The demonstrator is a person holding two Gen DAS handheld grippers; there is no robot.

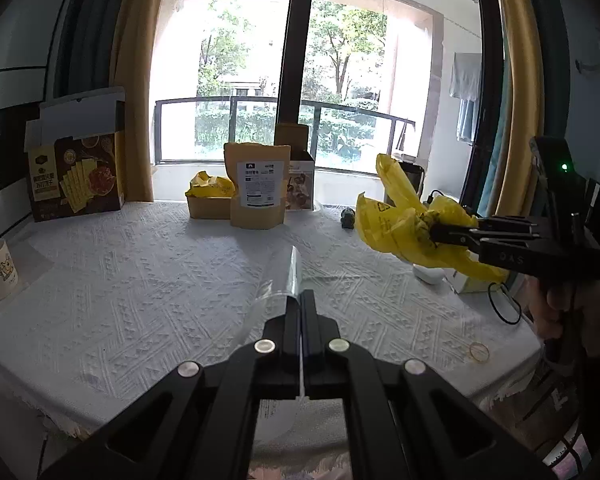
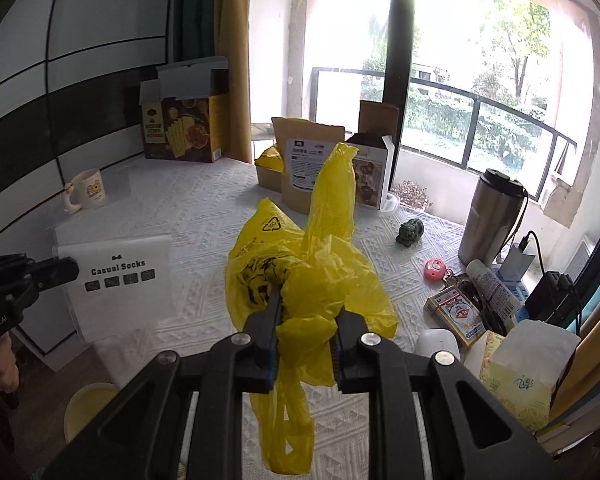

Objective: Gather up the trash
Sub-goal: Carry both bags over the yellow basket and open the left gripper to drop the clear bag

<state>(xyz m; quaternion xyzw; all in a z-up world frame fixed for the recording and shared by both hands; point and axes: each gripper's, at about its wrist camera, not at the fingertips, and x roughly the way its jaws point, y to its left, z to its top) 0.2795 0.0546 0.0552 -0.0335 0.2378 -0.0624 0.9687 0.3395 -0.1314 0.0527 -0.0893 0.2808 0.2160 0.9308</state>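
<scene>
My right gripper (image 2: 306, 312) is shut on a crumpled yellow plastic bag (image 2: 300, 264) and holds it above the white tablecloth; it also shows in the left wrist view (image 1: 404, 224) at the right. My left gripper (image 1: 299, 300) is shut on a clear plastic sock package (image 1: 280, 276), seen edge-on. In the right wrist view the package (image 2: 120, 280) reads "Casual Socks" and hangs from the left gripper (image 2: 74, 270) at the table's left edge.
At the back stand a brown snack box (image 1: 76, 176), a kraft pouch (image 1: 258, 186), a small box with yellow trash (image 1: 208, 196) and an open carton (image 2: 370, 172). A mug (image 2: 86, 190) sits left. A steel tumbler (image 2: 490, 216), cards (image 2: 456, 314), tissue pack (image 2: 516, 376) crowd the right.
</scene>
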